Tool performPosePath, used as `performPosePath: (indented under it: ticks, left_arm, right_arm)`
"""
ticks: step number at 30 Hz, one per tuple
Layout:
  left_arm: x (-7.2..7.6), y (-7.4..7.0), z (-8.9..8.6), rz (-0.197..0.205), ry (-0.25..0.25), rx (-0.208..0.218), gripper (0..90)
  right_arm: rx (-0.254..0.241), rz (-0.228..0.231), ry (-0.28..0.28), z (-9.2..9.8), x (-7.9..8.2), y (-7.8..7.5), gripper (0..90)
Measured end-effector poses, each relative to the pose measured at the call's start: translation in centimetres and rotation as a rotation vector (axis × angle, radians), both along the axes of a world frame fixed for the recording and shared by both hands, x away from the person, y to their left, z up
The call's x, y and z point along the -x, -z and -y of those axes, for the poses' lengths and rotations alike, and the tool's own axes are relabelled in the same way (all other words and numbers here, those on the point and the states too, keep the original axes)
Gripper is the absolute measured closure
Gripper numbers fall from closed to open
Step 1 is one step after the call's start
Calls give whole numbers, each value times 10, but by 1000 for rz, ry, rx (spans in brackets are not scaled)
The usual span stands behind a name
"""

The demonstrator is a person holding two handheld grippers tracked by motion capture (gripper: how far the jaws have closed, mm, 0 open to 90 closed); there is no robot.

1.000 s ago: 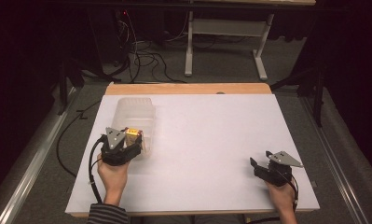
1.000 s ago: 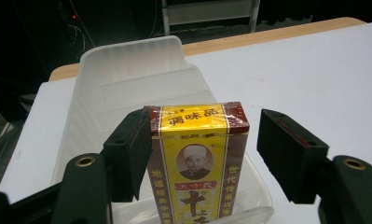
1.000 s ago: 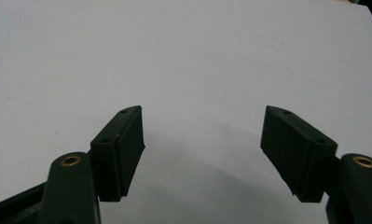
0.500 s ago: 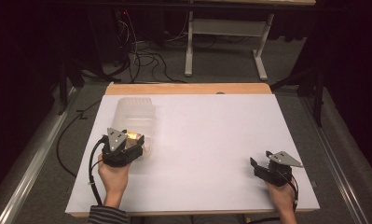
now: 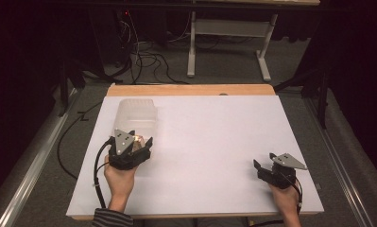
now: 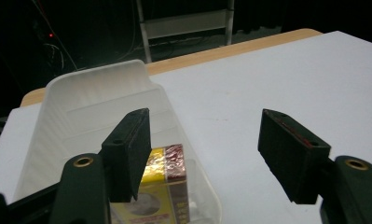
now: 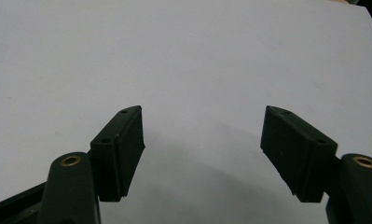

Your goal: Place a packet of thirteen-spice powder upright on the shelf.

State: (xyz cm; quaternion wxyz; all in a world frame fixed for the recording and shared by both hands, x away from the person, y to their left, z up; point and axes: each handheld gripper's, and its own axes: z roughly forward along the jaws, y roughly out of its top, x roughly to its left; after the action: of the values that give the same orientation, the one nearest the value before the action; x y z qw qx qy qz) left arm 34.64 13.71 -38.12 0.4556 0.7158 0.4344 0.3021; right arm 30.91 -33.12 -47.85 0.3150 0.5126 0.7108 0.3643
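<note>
A small yellow and red carton (image 6: 167,186) lies inside a clear plastic bin (image 6: 99,81) at the left of the white table. My left gripper (image 6: 204,121) hovers over the bin's near end, open. Its jaws have just been opening, and its pads press on nothing. The carton sits low by the left jaw, and the bin's right wall runs between the two jaws. From above, the left gripper (image 5: 133,140) covers the near end of the bin (image 5: 136,113), and a yellow glint of the carton (image 5: 138,138) shows beside it. My right gripper (image 5: 266,161) rests open at the front right, nothing between its fingers (image 7: 123,140).
The white tabletop (image 5: 214,142) stretches bare between the two hands. A wooden strip (image 5: 191,90) edges its far side. Beyond it, cables (image 5: 143,56) lie on the dark floor by a metal stand (image 5: 226,42).
The left gripper has shifted slightly over the bin's near end, and less of the yellow carton shows beside it from above. The right gripper has not moved.
</note>
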Motion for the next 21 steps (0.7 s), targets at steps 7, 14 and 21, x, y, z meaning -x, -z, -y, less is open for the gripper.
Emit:
performPosePath:
  ticks: [7, 14, 21]
  left_arm:
    - [0, -3, 15, 7, 50, -6, 350]
    - [-2, -2, 26, -1, 84, -8, 349]
    - [-2, -1, 40, -6, 124, -2, 348]
  right_arm:
    - [1, -2, 3, 0, 0, 0, 305]
    - [-5, 2, 7, 0, 0, 0, 305]
    - [-6, 0, 6, 0, 0, 0, 305]
